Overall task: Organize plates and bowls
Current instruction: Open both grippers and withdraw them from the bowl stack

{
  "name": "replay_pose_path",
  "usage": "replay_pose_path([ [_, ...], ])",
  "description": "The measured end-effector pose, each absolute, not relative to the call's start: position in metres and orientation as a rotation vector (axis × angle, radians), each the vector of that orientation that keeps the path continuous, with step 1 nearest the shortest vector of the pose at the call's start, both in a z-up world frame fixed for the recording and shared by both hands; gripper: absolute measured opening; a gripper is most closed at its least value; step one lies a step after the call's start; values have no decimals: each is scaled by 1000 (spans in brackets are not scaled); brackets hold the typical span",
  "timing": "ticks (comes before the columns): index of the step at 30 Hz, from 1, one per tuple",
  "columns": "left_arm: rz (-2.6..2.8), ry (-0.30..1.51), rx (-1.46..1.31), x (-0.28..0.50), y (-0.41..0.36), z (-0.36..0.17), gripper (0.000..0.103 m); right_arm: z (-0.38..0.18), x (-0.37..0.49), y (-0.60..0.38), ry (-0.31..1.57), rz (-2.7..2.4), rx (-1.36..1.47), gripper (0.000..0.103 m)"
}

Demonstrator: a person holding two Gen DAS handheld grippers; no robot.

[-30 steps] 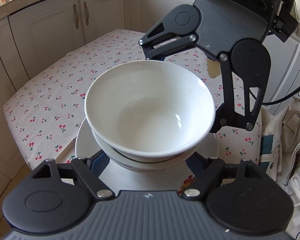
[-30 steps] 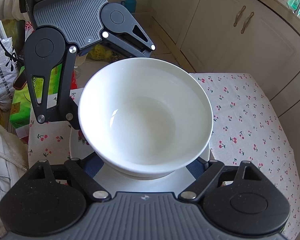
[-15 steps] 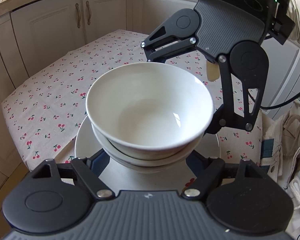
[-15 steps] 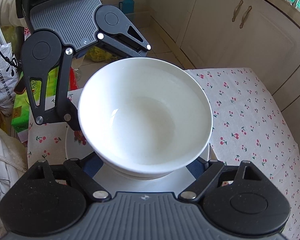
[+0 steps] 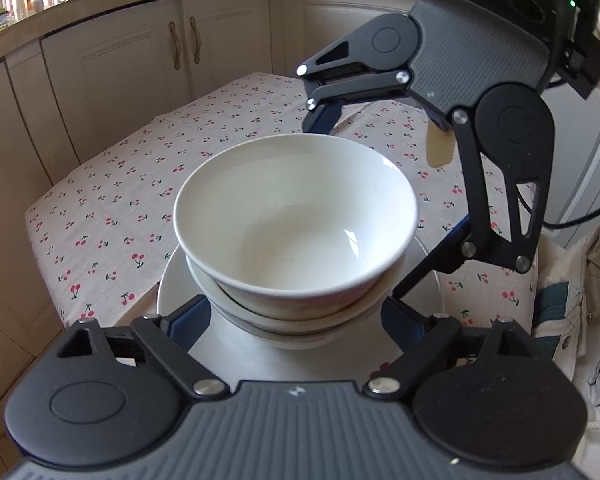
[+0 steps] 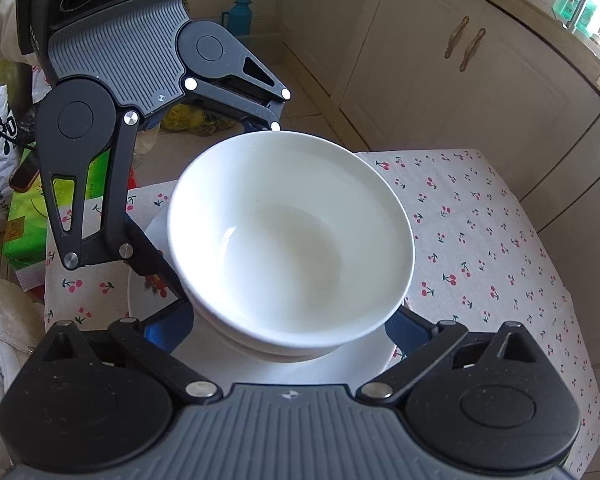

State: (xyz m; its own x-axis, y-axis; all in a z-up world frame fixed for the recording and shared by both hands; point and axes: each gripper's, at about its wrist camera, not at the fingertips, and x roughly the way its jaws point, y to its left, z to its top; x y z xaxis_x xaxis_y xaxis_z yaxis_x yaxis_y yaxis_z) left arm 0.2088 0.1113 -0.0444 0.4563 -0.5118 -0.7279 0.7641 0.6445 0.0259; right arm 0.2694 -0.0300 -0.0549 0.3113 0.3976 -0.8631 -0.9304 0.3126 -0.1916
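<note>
So the top white bowl [image 5: 296,220] is sitting nested in a second white bowl [image 5: 300,322], and that little stack is on a white plate [image 5: 172,292], which sits close to one corner of the table with the cherry-print tablecloth [image 5: 112,208]. Both claws face each other across the stack. The left gripper [image 5: 296,312] has its blue-padded fingers [image 5: 188,316] on either side of the lower part of the bowls, and its jaws have just been opening, so they're spread and the pads look clear of the porcelain. Same story with the right gripper [image 6: 288,328]: jaws just been opening, spread wide either side of the stack, not pinching anything as far as I can see. Cream cupboard doors [image 5: 148,68] run behind the table, and a green package [image 6: 24,220] sits off its edge.
</note>
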Motion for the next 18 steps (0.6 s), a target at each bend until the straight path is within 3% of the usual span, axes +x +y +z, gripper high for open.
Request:
replay_pose_path([
  [12,-630,640,340,149,102,-33,102,-44,239,-50,755,800,-739,103],
  [18,-478,553,208,116,98,-26,102,-38,222,-72,770,615,-555,103],
])
